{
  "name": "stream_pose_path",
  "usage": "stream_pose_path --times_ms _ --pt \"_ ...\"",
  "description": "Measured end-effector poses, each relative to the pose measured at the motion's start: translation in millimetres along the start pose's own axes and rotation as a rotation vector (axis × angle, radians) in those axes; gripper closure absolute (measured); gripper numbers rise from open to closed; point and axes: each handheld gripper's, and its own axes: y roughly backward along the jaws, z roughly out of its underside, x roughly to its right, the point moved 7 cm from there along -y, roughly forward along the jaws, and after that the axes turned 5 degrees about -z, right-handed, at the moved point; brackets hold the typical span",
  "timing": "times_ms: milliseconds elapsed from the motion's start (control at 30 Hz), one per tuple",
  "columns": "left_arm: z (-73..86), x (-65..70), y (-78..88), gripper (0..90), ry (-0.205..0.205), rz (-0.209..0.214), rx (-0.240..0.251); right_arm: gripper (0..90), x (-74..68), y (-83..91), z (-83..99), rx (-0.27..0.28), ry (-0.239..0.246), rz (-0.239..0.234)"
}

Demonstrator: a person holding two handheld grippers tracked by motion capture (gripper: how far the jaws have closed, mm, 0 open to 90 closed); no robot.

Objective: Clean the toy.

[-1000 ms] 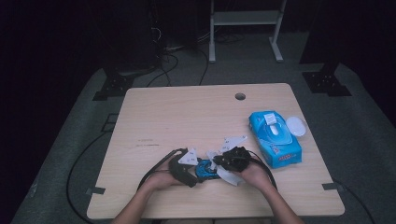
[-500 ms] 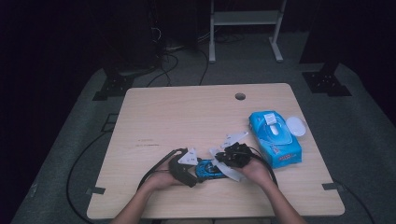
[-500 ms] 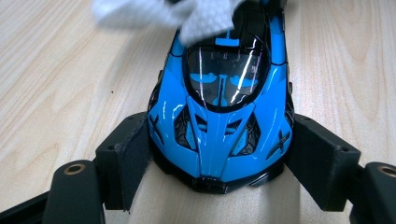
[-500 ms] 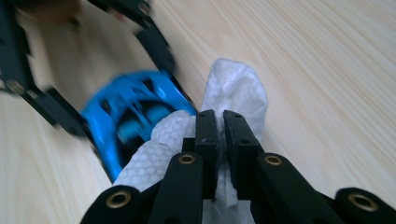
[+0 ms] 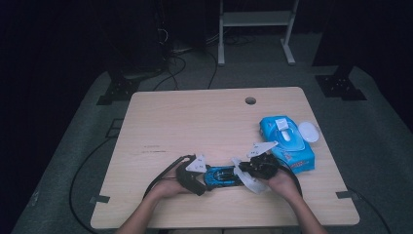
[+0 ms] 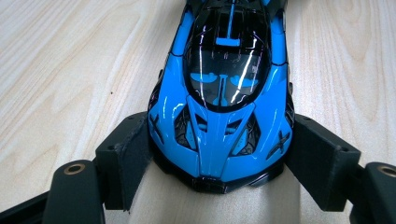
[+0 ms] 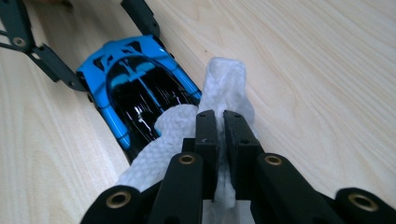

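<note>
A glossy blue and black toy car [image 5: 221, 175] lies on the wooden table [image 5: 195, 122] near its front edge. My left gripper [image 5: 202, 178] is shut on the car's nose, and in the left gripper view its pads [image 6: 133, 156] press both sides of the car [image 6: 219, 116]. My right gripper [image 7: 220, 126] is shut on a crumpled white wipe [image 7: 224, 88]. The wipe lies against the other end of the car [image 7: 130, 88]. In the high view the right gripper [image 5: 246, 170] sits just right of the car, with the wipe [image 5: 248, 179] hanging below it.
A blue pack of wipes [image 5: 287, 144] lies at the right side of the table, with a white oval lid [image 5: 308, 131] beside it. A cable hole [image 5: 250, 101] is at the far edge. Cables trail off the front left.
My right gripper has slid a little to the right along the car with the wipe in it. The left gripper and the car have stayed put.
</note>
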Motion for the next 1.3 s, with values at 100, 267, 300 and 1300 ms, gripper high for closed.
stream_pose_path --times_ms 100,267,300,1300 --pt "-0.1 -0.1 0.0 25.4 -0.001 0.001 -0.001 84.1 -1.4 3.7 -7.4 0.054 -0.012 -0.021" --pt "0.2 0.1 0.2 25.3 0.001 0.001 -0.002 84.1 -5.2 11.2 -22.3 0.114 -0.012 -0.037" --pt "0.2 0.1 0.2 25.3 0.001 0.001 -0.001 84.1 -6.1 13.4 -23.3 0.111 0.0 -0.032" --pt "0.1 -0.6 -0.2 25.4 -0.006 0.004 0.0 83.5 -15.8 7.4 13.2 -0.009 0.024 -0.058"
